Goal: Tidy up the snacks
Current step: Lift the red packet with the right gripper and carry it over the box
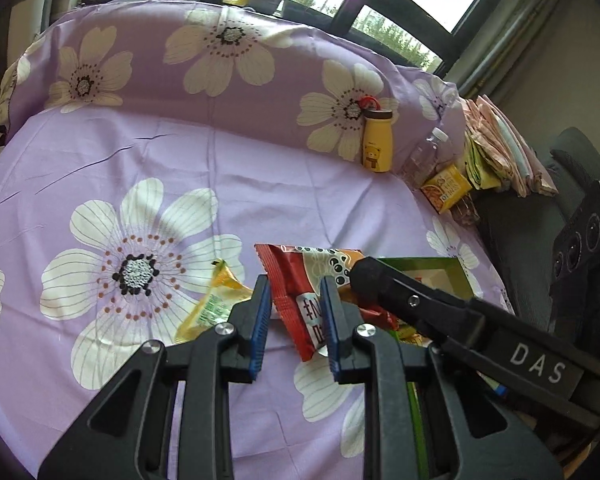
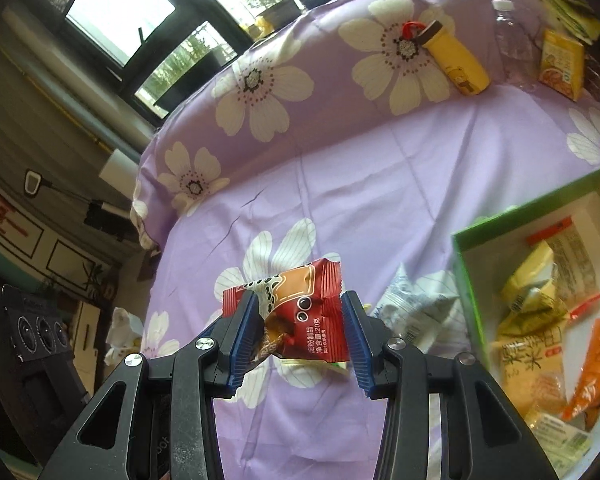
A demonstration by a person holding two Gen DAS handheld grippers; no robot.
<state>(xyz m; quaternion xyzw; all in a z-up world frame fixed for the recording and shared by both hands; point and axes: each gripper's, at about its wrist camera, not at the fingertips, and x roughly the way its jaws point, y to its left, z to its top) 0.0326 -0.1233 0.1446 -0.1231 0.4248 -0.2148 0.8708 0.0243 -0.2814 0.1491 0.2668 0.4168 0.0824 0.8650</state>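
Note:
A red snack packet (image 2: 300,312) sits between the blue pads of my right gripper (image 2: 300,332), held above the purple flowered sheet (image 2: 380,184). The same packet (image 1: 300,288) shows in the left wrist view between the pads of my left gripper (image 1: 294,320), which stands open around it; the right gripper's black finger reaches in from the right. A green box (image 2: 464,264) with a white inside holds several snack packets at the right. A yellow packet (image 1: 212,304) lies on the sheet left of my left gripper. A white packet (image 2: 416,304) lies beside the box.
A yellow bear bottle (image 1: 376,140), a clear plastic bottle (image 1: 424,156) and a yellow carton (image 1: 446,188) lean at the back right against the cushion. Folded cloths (image 1: 500,148) are stacked beyond. A black speaker (image 2: 40,332) stands at the left.

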